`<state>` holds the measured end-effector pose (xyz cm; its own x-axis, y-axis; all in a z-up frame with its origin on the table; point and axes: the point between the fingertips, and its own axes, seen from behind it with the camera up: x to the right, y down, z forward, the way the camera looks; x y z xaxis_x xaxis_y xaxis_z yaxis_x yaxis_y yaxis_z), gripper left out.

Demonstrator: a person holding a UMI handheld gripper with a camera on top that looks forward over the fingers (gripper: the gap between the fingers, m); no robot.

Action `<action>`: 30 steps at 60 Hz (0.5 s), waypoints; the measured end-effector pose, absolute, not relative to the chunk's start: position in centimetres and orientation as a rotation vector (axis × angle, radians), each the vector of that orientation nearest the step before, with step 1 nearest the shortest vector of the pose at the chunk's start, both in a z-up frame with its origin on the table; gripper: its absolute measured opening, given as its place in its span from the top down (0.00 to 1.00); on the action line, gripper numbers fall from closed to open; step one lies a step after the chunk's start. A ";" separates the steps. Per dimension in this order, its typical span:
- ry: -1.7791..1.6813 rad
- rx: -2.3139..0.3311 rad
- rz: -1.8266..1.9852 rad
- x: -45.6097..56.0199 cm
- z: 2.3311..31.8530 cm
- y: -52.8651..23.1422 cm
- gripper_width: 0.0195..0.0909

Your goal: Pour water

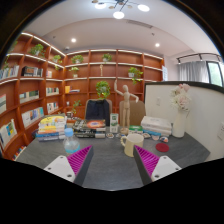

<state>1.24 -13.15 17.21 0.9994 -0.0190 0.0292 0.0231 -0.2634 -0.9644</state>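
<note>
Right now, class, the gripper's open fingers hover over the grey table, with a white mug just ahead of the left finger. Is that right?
Not quite. The gripper view shows the white mug just ahead of the right finger, not the left. The rest holds: the gripper is open, its fingers over the grey table.

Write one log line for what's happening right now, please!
task: pour water | gripper: fingers open, holding nothing | bottle: on table, ahead of left finger | mug: on table, ahead of right finger | pouring: not started

Grey flat table [105,165]; magenta pads [80,160] on white fingers; orange-brown wooden shelves [60,70]; cream ceramic mug [129,143]; red round coaster [162,147].
</note>
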 end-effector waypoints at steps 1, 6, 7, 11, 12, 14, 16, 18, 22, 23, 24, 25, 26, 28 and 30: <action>-0.004 -1.840 -0.035 1.1 17.0 -13.2 0.12; -0.016 -1.866 -0.011 -1.4 12.6 -14.0 0.12; -0.030 -1.880 -0.006 -0.6 15.3 -13.3 0.12; -0.054 -1.892 0.039 -4.4 9.5 -14.1 0.12; -0.060 -1.895 0.053 -5.2 8.9 -14.1 0.12; -0.075 -1.896 0.084 -6.7 8.2 -13.9 0.12; -0.090 -1.895 0.111 -8.0 7.7 -13.7 0.12; -0.102 -1.892 0.131 -9.2 7.3 -13.3 0.11; -0.114 -1.888 0.152 -10.8 7.0 -12.2 0.10; -0.113 -1.888 0.154 -11.1 6.9 -11.9 0.10; -0.113 -1.888 0.155 -11.4 6.8 -11.6 0.10; -0.113 -1.887 0.156 -11.7 6.8 -11.3 0.10; -0.114 -1.884 0.156 -11.9 6.8 -10.9 0.10; -0.113 -1.881 0.160 -12.5 6.8 -10.2 0.10; -0.107 -1.875 0.163 -12.8 6.8 -9.3 0.10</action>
<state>-12.84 -9.33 6.77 0.9860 0.1561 -0.0590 -0.0086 -0.3053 -0.9522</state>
